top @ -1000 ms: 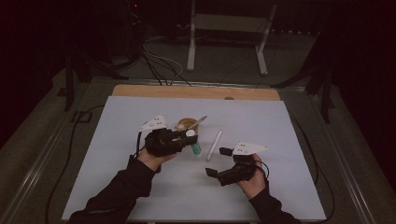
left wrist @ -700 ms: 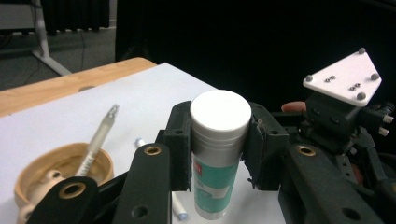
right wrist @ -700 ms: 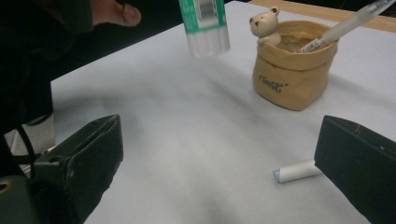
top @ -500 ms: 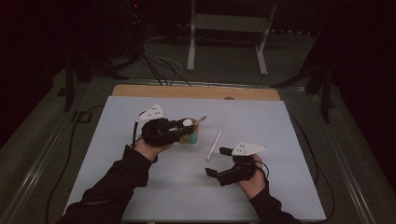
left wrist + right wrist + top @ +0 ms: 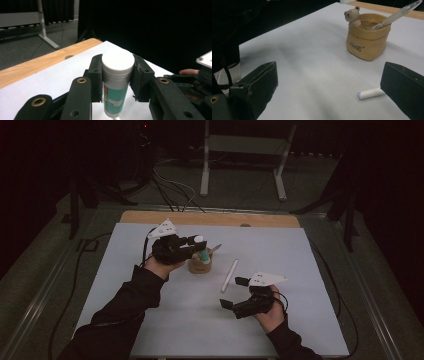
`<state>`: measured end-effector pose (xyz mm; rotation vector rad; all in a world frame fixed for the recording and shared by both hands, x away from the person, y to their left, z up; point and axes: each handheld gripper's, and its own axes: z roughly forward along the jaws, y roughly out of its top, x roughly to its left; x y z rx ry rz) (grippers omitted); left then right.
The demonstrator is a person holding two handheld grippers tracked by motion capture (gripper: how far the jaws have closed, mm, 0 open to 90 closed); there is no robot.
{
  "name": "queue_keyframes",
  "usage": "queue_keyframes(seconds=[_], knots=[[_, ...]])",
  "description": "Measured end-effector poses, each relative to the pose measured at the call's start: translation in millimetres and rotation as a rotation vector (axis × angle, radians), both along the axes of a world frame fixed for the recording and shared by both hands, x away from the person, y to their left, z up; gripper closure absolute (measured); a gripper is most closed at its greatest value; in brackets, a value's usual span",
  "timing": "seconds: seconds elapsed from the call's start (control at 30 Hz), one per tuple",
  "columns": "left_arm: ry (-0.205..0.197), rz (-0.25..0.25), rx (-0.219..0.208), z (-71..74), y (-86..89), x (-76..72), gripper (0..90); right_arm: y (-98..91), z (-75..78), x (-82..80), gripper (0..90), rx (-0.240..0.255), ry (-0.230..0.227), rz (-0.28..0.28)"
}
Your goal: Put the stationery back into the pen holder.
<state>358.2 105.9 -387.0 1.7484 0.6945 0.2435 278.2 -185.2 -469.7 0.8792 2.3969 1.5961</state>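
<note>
High view: left gripper (image 5: pixel 196 246) clamps glue stick (image 5: pixel 117 82) by body, cap up, just above bear pot (image 5: pixel 201 265), likely for drop-in. Right gripper (image 5: pixel 235 292), jaws wide, empty, waits at pot's 5 o'clock near white pen (image 5: pixel 229 275).

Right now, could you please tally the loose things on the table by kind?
Tan bag-shaped holder with a small bear: 1
White pens (one leaning in the holder, one lying on the mat): 2
White-capped teal glue stick in the left claw: 1
Total: 4
</note>
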Motion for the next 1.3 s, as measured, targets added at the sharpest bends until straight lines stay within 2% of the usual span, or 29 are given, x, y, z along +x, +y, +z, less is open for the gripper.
queue_keyframes(seconds=[0.2, 0.5, 0.7, 1.2, 1.3], knots=[[-0.012, 0.032, 0.016, -0.3, 0.8, 12.2, 66.1, 0.3, -0.4, -0.1, 1.2, -0.003, -0.002, -0.002], [-0.007, 0.069, 0.026, -6.5, 1.1, 31.1, 66.1, 0.6, -0.3, -0.3, 1.2, -0.001, -0.002, 0.0], [-0.018, 0.088, 0.056, -13.4, 0.0, 42.0, 66.1, 1.2, -0.3, -0.7, 1.2, -0.004, -0.003, 0.005], [0.012, 0.127, 0.079, -36.6, 0.0, 61.0, 66.0, -0.4, -1.0, 0.3, 1.2, 0.003, 0.002, 0.003], [0.027, 0.13, 0.067, -40.7, 0.1, 62.9, 66.1, -0.4, -1.1, 0.5, 1.2, -0.001, 0.004, 0.003]])
